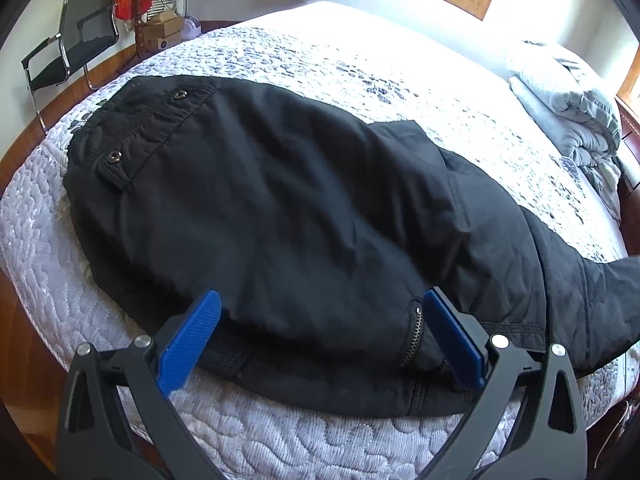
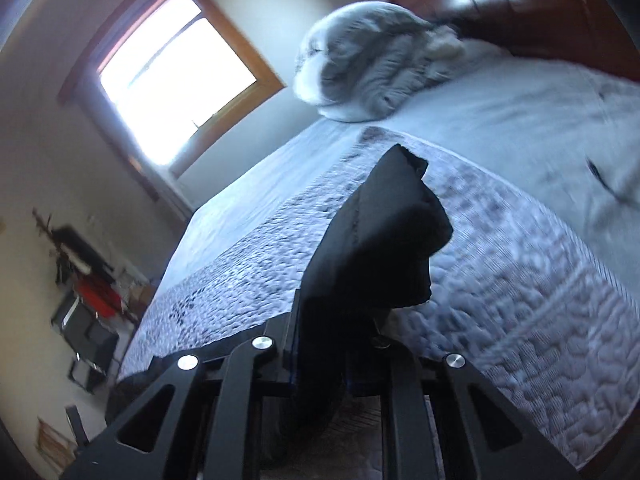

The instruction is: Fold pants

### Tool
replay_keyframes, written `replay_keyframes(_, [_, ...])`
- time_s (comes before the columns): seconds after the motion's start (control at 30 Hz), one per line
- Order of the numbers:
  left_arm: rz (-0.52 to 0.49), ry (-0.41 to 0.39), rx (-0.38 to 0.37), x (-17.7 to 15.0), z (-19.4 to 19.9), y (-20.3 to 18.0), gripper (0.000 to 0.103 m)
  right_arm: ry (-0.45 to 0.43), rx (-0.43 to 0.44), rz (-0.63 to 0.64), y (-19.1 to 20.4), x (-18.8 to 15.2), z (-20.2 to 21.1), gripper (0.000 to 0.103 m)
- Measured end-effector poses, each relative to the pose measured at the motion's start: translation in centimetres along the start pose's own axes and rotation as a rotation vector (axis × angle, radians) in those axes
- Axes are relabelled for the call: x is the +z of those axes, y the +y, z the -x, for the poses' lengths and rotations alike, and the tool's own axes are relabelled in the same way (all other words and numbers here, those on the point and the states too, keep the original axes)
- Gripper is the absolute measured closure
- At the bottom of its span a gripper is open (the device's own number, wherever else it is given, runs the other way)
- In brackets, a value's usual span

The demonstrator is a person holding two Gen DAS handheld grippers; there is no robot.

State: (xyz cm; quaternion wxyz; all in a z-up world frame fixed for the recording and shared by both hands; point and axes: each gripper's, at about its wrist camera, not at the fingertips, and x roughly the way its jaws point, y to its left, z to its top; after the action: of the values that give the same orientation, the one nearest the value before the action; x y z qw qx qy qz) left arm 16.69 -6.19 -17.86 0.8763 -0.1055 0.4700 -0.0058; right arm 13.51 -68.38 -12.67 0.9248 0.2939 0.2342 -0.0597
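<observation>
Black pants (image 1: 280,208) lie spread on the quilted bed, waistband with snaps at the upper left, legs running off to the right. My left gripper (image 1: 320,312) is open, its blue pads (image 1: 188,344) standing either side of the pants' near edge by a zipper (image 1: 414,332), not closed on the cloth. In the right wrist view my right gripper (image 2: 320,344) is shut on a leg end of the pants (image 2: 376,240), and the black cloth stands up from the jaws above the bed. The view is blurred.
The grey quilted bedspread (image 1: 328,440) covers the bed. A folded grey blanket (image 1: 568,100) lies near the headboard, also in the right wrist view (image 2: 368,68). A black chair (image 1: 76,40) and boxes stand by the far wall. The bed's near edge is just below my left gripper.
</observation>
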Motion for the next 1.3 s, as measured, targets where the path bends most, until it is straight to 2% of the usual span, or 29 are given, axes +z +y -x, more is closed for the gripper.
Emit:
replay_keyframes(0.17, [-0.001,-0.028,0.002,0.2,1.4,0.9,0.002,0.031,0.056,0.181,6.6,-0.4,-0.8,0.087])
replay_keyframes(0.3, [0.015,-0.046,0.004,0.3,2.3,2.0,0.002,0.074,0.095,0.343,12.1,-2.0,-2.2,0.087])
replay_keyframes(0.43, [0.05,-0.056,0.006,0.3,2.9,3.5,0.002,0.132,0.146,0.423,15.5,-4.3,-3.8,0.087])
replay_keyframes(0.73, [0.122,-0.073,0.013,-0.3,3.6,6.6,0.002,0.328,0.219,0.542,20.1,-11.0,-8.2,0.088])
replay_keyframes(0.87, [0.135,-0.069,0.012,-0.5,3.4,7.1,0.002,0.409,0.191,0.627,20.9,-14.9,-9.5,0.087])
replay_keyframes(1.03, [0.155,-0.054,0.009,-0.9,2.7,7.6,0.002,0.472,0.172,0.695,20.7,-17.9,-10.2,0.087])
replay_keyframes(1.13, [0.172,-0.045,-0.001,-1.2,2.3,7.7,0.002,0.514,0.182,0.713,20.8,-19.1,-10.6,0.074])
replay_keyframes(1.2, [0.179,-0.04,-0.006,-1.3,2.1,7.7,0.002,0.54,0.234,0.7,21.0,-19.3,-10.1,0.05])
replay_keyframes(1.3, [0.182,-0.031,-0.016,-1.4,1.8,7.6,0.002,0.543,0.351,0.657,21.8,-18.6,-8.6,0.045])
